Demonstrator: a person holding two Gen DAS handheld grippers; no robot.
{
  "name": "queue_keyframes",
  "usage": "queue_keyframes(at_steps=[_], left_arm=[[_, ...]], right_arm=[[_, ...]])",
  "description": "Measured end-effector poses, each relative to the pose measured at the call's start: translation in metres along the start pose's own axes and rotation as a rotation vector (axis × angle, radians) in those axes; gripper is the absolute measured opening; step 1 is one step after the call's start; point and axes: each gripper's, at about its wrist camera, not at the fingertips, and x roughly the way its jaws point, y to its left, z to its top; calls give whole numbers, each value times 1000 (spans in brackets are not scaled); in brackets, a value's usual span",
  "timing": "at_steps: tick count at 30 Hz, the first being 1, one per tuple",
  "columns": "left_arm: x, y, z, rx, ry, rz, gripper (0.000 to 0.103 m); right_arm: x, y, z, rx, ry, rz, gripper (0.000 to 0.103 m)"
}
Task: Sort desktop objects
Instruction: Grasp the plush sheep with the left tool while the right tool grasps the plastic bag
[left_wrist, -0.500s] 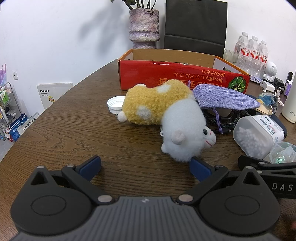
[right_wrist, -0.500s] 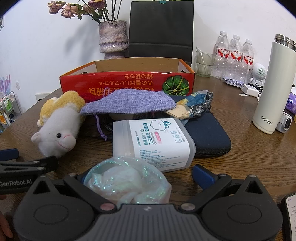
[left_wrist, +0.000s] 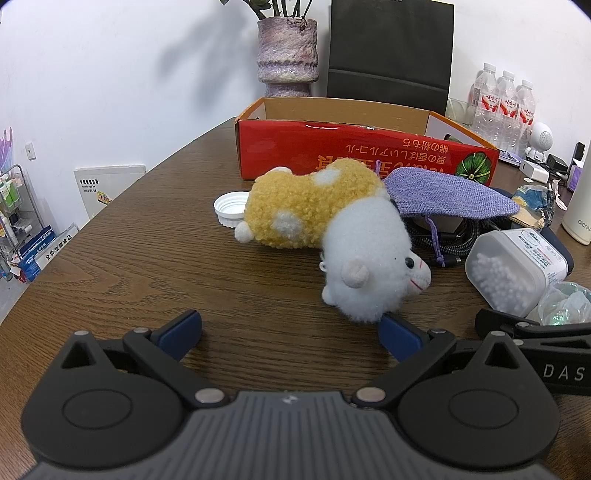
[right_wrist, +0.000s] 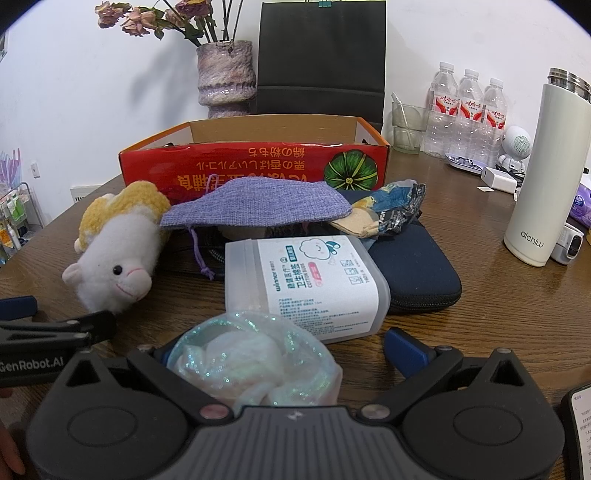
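A yellow and white plush toy (left_wrist: 332, 229) lies on the wooden table before the red cardboard box (left_wrist: 354, 155). My left gripper (left_wrist: 290, 334) is open just in front of it, its right fingertip touching the plush's white head. A purple pouch (right_wrist: 258, 205), a cotton bud box (right_wrist: 310, 284) and a dark blue case (right_wrist: 417, 273) lie in front of the box (right_wrist: 251, 166). My right gripper (right_wrist: 284, 350) is open, with a shimmery gauze bag (right_wrist: 255, 363) lying between its fingers. The plush also shows in the right wrist view (right_wrist: 118, 247).
A white bottle cap (left_wrist: 231, 208) lies left of the plush. A white flask (right_wrist: 546, 170), water bottles (right_wrist: 469, 110), a glass (right_wrist: 406, 125) and small gadgets stand at the right. A vase (right_wrist: 225, 77) and black bag (right_wrist: 321, 59) stand behind the box. A phone (right_wrist: 580, 428) lies at the lower right.
Both grippers have crept slightly forward; the plush and the gauze bag sit a little nearer. Nothing was gripped or released.
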Motion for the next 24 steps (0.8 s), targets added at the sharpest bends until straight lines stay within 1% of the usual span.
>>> queue_keyframes(at_steps=[14,16,19,21,24], left_arm=[[-1,1,-1,6,-6,-1,103],[-7,-1,-4,17,-32,0,103],[-22,-3,-8,47,-86,-21,103],[-30,-3,-6,53,-105,-35,103],[-37,1,3,24,-147,-53,103]], right_arm=[[-2,2,-1,-3,0,0,103],[-3,1,-3,-15,4,15,103],[-10,-7,-2,-24,17,39,103],[-24,-10,-9,-18,-1,55,103],[-41,-14,-9,-17,-50,92,103]])
